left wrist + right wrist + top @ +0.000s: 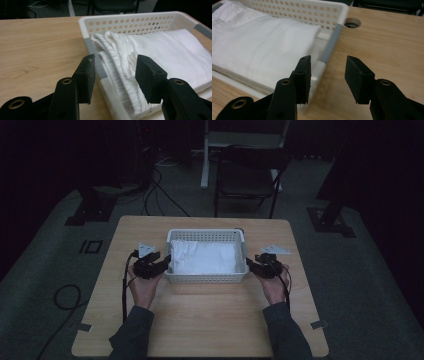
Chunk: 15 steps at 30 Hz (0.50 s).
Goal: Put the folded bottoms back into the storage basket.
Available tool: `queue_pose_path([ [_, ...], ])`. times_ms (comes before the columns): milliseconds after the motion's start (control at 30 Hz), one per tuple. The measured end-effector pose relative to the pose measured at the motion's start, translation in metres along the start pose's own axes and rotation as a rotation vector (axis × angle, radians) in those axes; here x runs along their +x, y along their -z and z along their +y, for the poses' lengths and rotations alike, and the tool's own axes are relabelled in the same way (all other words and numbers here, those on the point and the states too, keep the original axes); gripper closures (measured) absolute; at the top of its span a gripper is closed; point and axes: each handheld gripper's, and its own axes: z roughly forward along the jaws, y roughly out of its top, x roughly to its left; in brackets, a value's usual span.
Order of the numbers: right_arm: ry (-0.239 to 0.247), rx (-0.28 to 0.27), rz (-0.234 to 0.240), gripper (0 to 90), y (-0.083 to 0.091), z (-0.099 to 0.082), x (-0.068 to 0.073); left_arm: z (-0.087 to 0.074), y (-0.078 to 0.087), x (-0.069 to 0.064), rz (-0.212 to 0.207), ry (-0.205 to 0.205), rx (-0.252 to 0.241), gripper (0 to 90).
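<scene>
Looking down from the high view, I have the left gripper [164, 263] and right gripper [251, 264] flanking the white perforated basket [206, 235] at mid-table [200, 320], forearms level. In the left gripper view, open jaws straddle the basket's rim, clear of the folded white cloth [160, 50], ribbed at its edge. In the right gripper view, open jaws straddle the basket's end wall without pressing it.
</scene>
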Motion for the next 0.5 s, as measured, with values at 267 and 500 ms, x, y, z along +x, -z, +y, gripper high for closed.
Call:
queue_pose_path([
  [267, -0.05, 0.046, -0.047, 52.7, 0.003, -0.024, -0.024, -0.019, 0.005, 0.026, 0.127, 0.03, 0.021, 45.4],
  [500, -0.063, 0.081, -0.12, 51.3, 0.0, -0.041, -0.041, -0.032, -0.009, 0.045, 0.206, 0.08, 0.115, 42.7],
])
